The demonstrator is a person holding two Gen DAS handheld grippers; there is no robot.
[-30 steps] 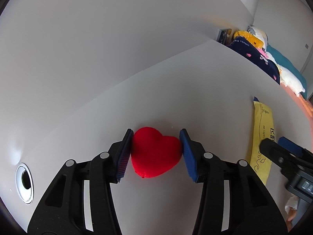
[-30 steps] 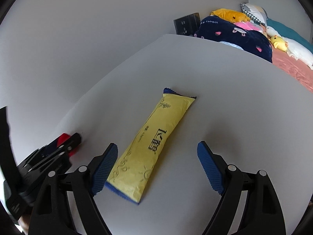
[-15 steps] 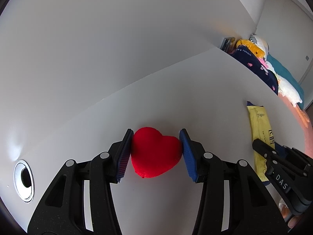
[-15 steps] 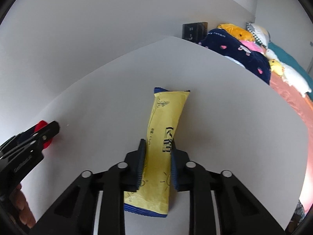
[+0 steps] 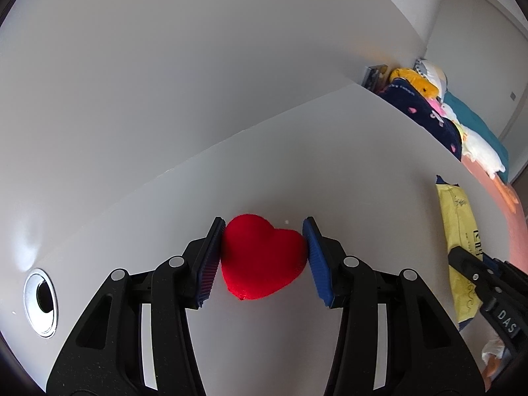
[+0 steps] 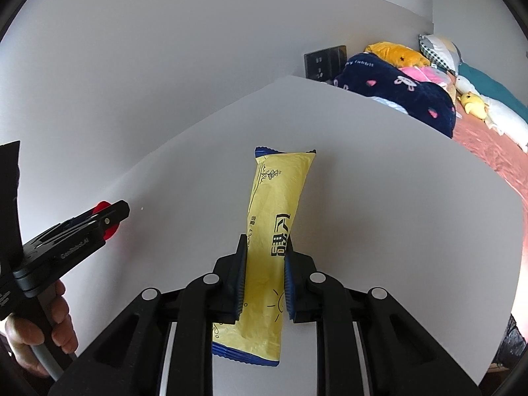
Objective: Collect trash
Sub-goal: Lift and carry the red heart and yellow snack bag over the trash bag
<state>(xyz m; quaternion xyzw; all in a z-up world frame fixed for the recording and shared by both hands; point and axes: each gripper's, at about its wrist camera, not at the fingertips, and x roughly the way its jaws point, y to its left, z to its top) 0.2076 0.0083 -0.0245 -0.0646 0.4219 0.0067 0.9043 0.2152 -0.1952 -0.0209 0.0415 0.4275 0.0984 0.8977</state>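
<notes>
Seen along the left claw (image 5: 262, 254), its blue pads sat closed against both flanks of a red plush heart (image 5: 262, 259), which lay on the white worktop (image 5: 330, 151) near the near edge. The heart looked soft and light, so I judged it would squash rather than slip, and the hold across its widest part seemed the sensible one. A metal cable grommet (image 5: 41, 302) sat in the worktop to the far left, and the yellow wrapper (image 5: 457, 231) showed at the right with the other tool's tip over its near end. Seen along the right claw (image 6: 264, 277), the jaws were nearly closed, pinching that yellow wrapper (image 6: 275, 224) across its lower half, its far end pointing away over the worktop; whether it rested on the surface or hung just clear I could not tell. It looked thin, crinkly and nearly weightless, likely slick, so a firm pinch near the middle seemed right. Beyond the worktop's far right edge a bed (image 6: 488, 145) carried pillows and soft toys.
</notes>
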